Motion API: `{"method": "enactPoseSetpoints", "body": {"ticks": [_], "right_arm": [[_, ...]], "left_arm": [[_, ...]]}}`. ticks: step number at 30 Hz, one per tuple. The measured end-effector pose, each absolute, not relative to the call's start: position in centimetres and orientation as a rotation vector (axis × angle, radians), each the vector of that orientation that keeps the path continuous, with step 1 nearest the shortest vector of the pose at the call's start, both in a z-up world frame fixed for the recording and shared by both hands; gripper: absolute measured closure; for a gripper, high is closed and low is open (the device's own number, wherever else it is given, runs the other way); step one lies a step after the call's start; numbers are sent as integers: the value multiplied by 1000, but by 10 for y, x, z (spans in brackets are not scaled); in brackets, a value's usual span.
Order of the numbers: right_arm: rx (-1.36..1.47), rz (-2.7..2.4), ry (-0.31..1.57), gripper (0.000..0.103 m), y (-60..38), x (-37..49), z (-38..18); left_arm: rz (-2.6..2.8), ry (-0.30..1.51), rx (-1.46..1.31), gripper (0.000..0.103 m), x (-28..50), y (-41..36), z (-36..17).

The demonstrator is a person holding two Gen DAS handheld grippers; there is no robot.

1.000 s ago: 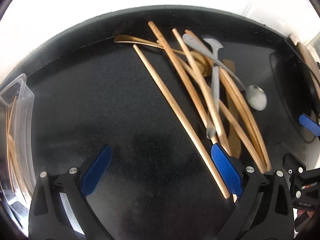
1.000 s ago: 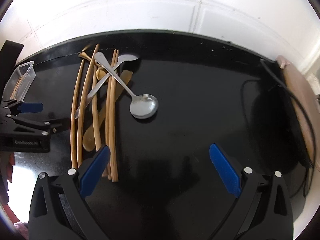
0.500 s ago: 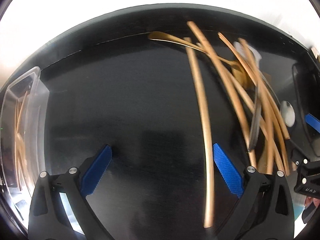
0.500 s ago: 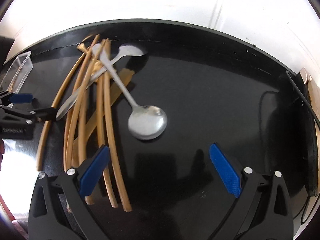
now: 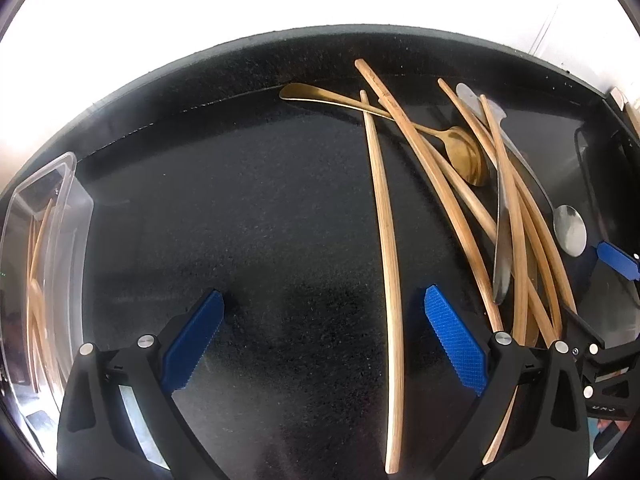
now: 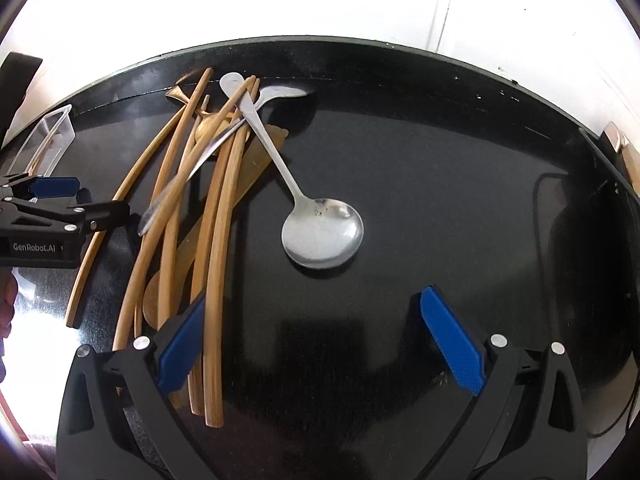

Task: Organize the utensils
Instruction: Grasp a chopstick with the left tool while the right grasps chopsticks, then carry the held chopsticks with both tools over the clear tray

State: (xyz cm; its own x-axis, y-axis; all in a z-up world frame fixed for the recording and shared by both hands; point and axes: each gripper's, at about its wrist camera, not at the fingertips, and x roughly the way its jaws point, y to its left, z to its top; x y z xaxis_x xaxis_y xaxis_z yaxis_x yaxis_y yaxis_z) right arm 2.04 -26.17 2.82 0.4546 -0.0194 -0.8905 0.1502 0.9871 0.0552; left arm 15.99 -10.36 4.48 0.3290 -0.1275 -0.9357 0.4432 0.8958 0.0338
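A heap of wooden chopsticks [image 5: 516,216] lies on the black table [image 5: 240,200], mixed with a gold spoon [image 5: 466,154], a silver knife [image 5: 503,256] and a silver spoon [image 5: 570,229]. One single chopstick [image 5: 386,240] runs apart from the heap, between the fingers of my open left gripper [image 5: 326,336], nearer the right one. In the right wrist view my right gripper [image 6: 316,344] stands open just in front of the silver spoon [image 6: 322,232], with the chopsticks [image 6: 216,220] at its left finger. The left gripper [image 6: 56,188] shows at the left edge.
A clear plastic bin [image 5: 44,264] holding a few chopsticks stands at the far left, also seen small in the right wrist view [image 6: 48,140]. A dark cable [image 6: 538,216] and a dark object lie at the right. A white tiled wall [image 6: 360,0] backs the table.
My left gripper has swung so the single chopstick now lies between its fingers. My right gripper has moved forward and down toward the silver spoon, which looks larger.
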Motion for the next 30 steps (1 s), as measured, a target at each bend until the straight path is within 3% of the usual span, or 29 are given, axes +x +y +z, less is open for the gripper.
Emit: {"method": "enactPoseSetpoints", "body": {"ticks": [3,4,5,6,7,8,13,30], "right_arm": [[133,-99,1118,7,-259,16,28],[129,-90,1117,11,-256,12,30],[123,-75,1109,24,-254,10,31],[109,-49,1093,37,-248,7,36],[97,-23,1085,74,-243,4,39],[89,7,1091,94,-237,4,40],[186,32,1116,96,-240,5,47],[428,95,947,96,-221,-30,112]], "left_arm": [[-418,1186,330,5,150,-107,46],[-431,1184,337,5,142,-110,42],[-448,1178,342,6,138,-110,44],[-466,1156,340,15,135,-109,46],[-486,1119,344,58,131,-110,51],[-516,1075,345,97,126,-111,58],[-562,1181,179,98,139,-99,63],[-577,1046,93,98,110,-59,134]]}}
